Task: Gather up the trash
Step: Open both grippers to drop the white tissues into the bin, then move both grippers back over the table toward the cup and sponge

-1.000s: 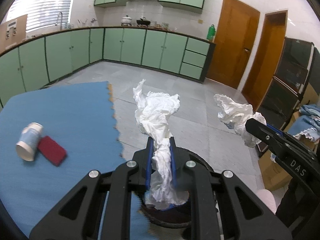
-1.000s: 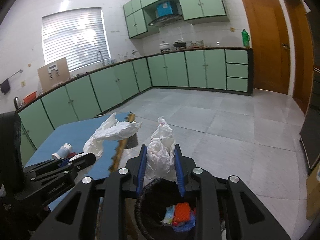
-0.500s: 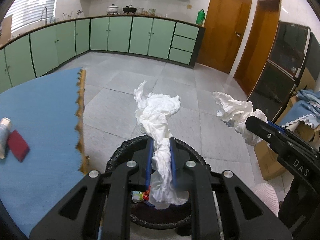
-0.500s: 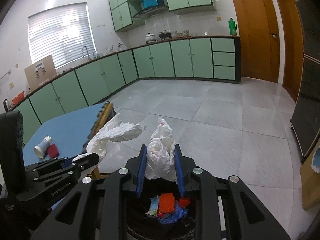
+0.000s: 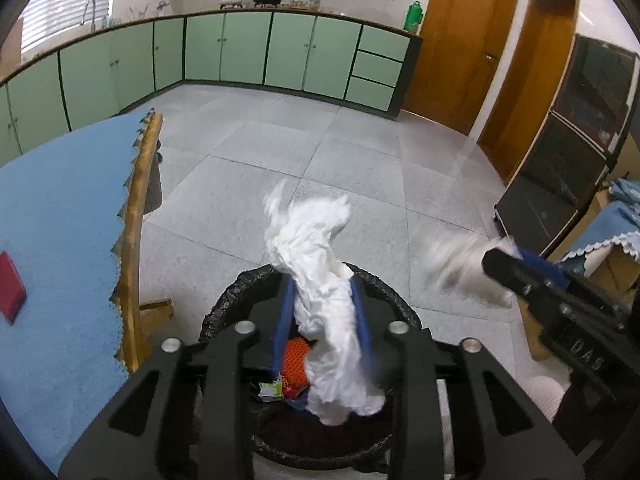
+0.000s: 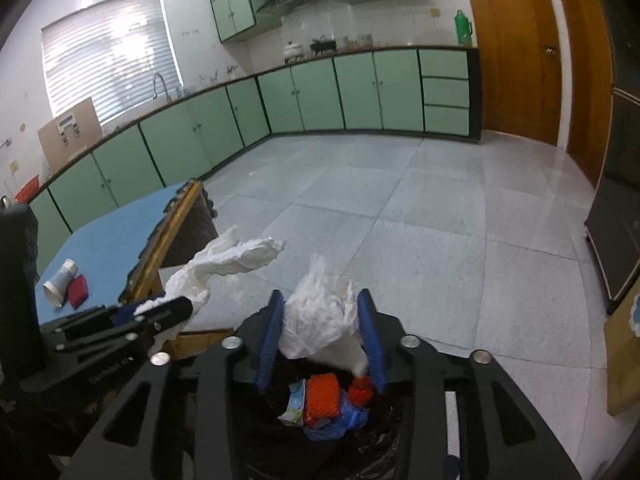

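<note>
1. The left gripper (image 5: 320, 280) is pointed steeply down over the bin (image 5: 224, 300). Its jaws have just been opening, and they now stand apart.
2. The left tissue (image 5: 316, 248) is still seen between the blue pads, but a gap shows beside the pad at 9 o'clock. The tissue is therefore judged to be loose, not pinched. Its long axis runs from 12 to 6 o'clock, and its blurred lower end hangs inside the rim.
3. The right gripper (image 6: 320, 296) is likewise held over the bin, and its jaws have also just been opening. The right tissue (image 6: 320, 316) sits as a crumpled wad between the parted pads, brushing the pad at 3 o'clock without being squeezed.
4. The deciding relation is vertical: from each gripper the bin mouth lies at 6 o'clock, straight under the tissue. No sideways shift appears to be needed, only a wider opening or a slight shake.
5. Earlier rubbish, an orange net (image 6: 322, 394) among it, is seen at the bottom of the bin.
6. A cup (image 6: 60, 282) and a red pad (image 6: 78, 288) are left on the table (image 5: 60, 220) at 9 o'clock, nearer the left gripper
</note>
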Motion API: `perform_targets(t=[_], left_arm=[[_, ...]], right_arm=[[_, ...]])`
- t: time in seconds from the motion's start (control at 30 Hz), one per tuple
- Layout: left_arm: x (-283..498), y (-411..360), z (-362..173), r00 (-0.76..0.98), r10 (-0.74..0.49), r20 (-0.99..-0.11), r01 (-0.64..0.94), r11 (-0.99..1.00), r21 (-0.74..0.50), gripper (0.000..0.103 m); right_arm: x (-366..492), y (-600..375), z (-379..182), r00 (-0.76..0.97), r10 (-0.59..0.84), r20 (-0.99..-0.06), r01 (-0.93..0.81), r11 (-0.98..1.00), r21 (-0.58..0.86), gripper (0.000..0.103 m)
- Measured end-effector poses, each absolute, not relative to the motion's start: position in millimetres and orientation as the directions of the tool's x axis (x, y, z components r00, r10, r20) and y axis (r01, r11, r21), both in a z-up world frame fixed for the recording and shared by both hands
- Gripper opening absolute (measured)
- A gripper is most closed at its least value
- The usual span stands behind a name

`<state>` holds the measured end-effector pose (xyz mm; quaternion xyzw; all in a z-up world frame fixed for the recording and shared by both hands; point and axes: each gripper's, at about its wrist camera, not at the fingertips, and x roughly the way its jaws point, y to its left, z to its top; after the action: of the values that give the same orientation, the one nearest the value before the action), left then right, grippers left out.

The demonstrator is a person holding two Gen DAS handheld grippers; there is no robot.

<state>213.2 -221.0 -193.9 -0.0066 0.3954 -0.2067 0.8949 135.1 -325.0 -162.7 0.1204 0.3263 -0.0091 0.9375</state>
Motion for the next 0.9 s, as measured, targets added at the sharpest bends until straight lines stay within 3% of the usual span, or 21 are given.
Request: perform_targets(t=[0.07, 0.27, 0.33, 0.5, 0.9], left_arm=[[215, -219, -193, 0.606, -0.372, -0.703, 0.36, 0.916, -0.175, 0.037], [214, -205, -180, 0.629, -0.372, -0.682, 0.346, 0.92, -0.182, 0.05], [211, -197, -170, 0.651, -0.365, -0.666, 0.339, 0.924, -0.175, 0.058], [200, -170, -144, 0.703, -0.343, -0.623, 0.314, 0.936, -0.16, 0.066], [164, -77, -99, 0.795, -0.23, -0.561, 0.197, 0.973, -0.12, 0.07]], right_arm=[[138, -328, -165, 0.78, 0.063, -0.623, 0.105, 0.967, 0.23, 0.05], [133, -330, -159, 0.79, -0.011, -0.613, 0.155, 0.971, 0.184, 0.088], [129, -328, -152, 0.796, -0.03, -0.605, 0.165, 0.972, 0.168, 0.096], [119, -320, -131, 0.823, -0.016, -0.568, 0.147, 0.972, 0.186, 0.097], [125, -231, -88, 0.868, 0.138, -0.478, -0.037, 0.976, 0.214, 0.097]])
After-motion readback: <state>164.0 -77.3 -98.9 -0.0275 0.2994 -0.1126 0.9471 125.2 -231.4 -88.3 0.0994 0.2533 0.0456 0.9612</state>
